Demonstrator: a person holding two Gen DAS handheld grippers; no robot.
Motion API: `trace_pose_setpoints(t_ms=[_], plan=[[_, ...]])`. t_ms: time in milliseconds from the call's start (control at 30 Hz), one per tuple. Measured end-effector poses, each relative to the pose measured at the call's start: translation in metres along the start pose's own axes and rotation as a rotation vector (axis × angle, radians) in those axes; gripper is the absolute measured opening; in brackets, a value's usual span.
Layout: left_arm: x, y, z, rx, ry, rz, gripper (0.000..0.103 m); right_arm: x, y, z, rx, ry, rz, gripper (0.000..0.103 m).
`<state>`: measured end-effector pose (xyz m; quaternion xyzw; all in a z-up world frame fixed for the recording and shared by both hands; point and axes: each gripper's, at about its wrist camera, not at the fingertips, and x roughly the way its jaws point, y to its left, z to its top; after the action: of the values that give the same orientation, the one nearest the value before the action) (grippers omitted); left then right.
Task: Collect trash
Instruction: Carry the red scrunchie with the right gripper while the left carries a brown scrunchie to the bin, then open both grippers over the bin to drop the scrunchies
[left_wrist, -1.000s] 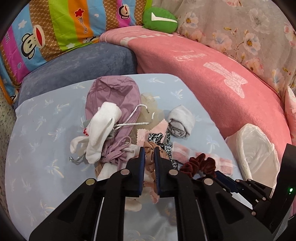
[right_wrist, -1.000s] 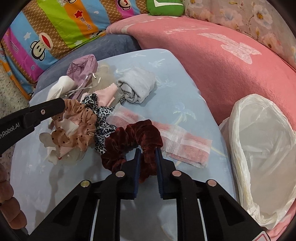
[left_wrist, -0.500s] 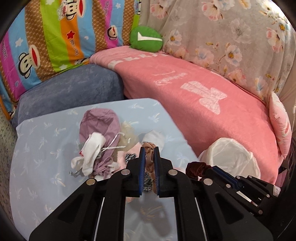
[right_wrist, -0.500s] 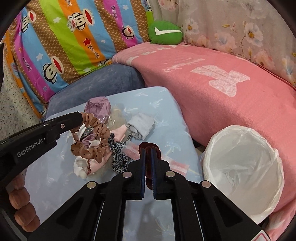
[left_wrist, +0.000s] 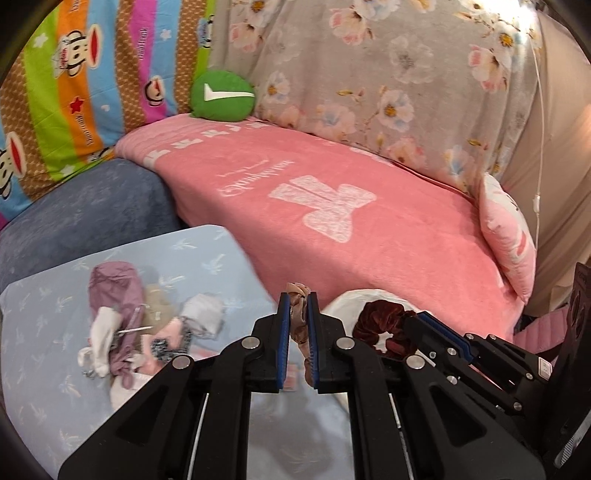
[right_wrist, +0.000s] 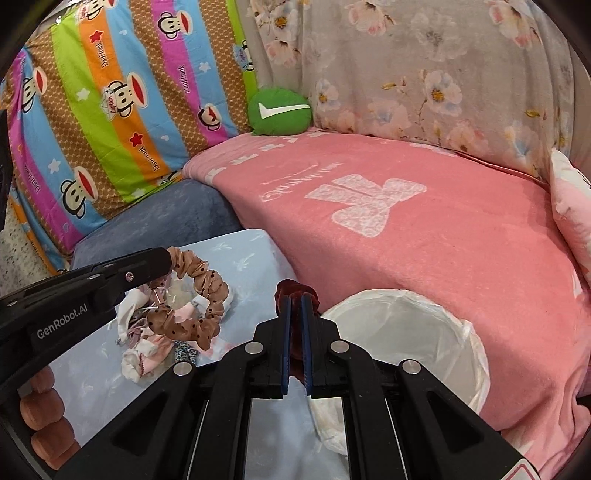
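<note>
- Since the earlier frames both grippers have risen off the pale blue palm-print table (left_wrist: 207, 251), carrying their catches up and rightward; the clutter pile now looks smaller and lower in both views, and the bin has come under the right one.
- The left gripper (left_wrist: 299, 314) has its fingers pressed together on a tan dotted fabric scrunchie (right_wrist: 195, 295), which hangs as a loop below the tips, clear of the table.
- The right gripper (right_wrist: 295, 314) has its fingers pinched on a dark maroon velvet scrunchie (left_wrist: 384, 325); only a bunched bit shows above its tips in its own view, the rest dangles beside the left gripper.
- The round white plastic-lined trash bin (right_wrist: 436, 310) stands to the right of the table, against the pink blanket-covered sofa (right_wrist: 424, 240). Its open mouth lies just right of and below the right gripper's tips.
- That is the relation the drop turns on, by my reading: the maroon scrunchie is nearly over the bin's near-left rim, so the right hand is the nearer; the left one sits further left, over the table's edge, and needs more rightward travel.
- A loop that snags the liner's rim could hang outside.
- Left on the table, far left: a mauve drawstring pouch (left_wrist: 114, 284), white socks (left_wrist: 103, 332) and a grey rolled cloth (left_wrist: 203, 310).
</note>
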<state>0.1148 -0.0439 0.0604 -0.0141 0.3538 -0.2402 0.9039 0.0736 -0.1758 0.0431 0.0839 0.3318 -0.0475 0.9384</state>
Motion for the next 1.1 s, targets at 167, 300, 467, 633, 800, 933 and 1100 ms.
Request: trace_pose_setpoints(t_ms=[167,300,467,633,800,933,1100], plan=[[0.017,-0.031,0.001,0.031,0.034,-0.067,0.009,0.000,-0.037,-0.005,0.057,0.008,-0.046,0.005],[0.026,-0.053,-0.001,0.064,0.056,-0.117,0.011,0.002,-0.061,-0.013,0.094,0.022,-0.078,0.005],[0.041,-0.077,-0.004,0.100,0.104,-0.160,0.020,0.009,-0.080,-0.021,0.125,0.039,-0.104,0.005],[0.039,-0.084,-0.005,0.099,0.073,-0.114,0.068,0.008,-0.090,-0.026,0.135,0.024,-0.136,0.022],[0.040,-0.084,-0.006,0.108,0.071,-0.079,0.068,0.005,-0.094,-0.031,0.153,0.023,-0.139,0.032],[0.042,-0.082,-0.009,0.108,0.071,-0.050,0.068,0.003,-0.089,-0.033,0.154,0.027,-0.133,0.041],[0.042,-0.073,-0.014,0.087,0.077,-0.025,0.068,0.004,-0.078,-0.038,0.139,0.037,-0.121,0.046]])
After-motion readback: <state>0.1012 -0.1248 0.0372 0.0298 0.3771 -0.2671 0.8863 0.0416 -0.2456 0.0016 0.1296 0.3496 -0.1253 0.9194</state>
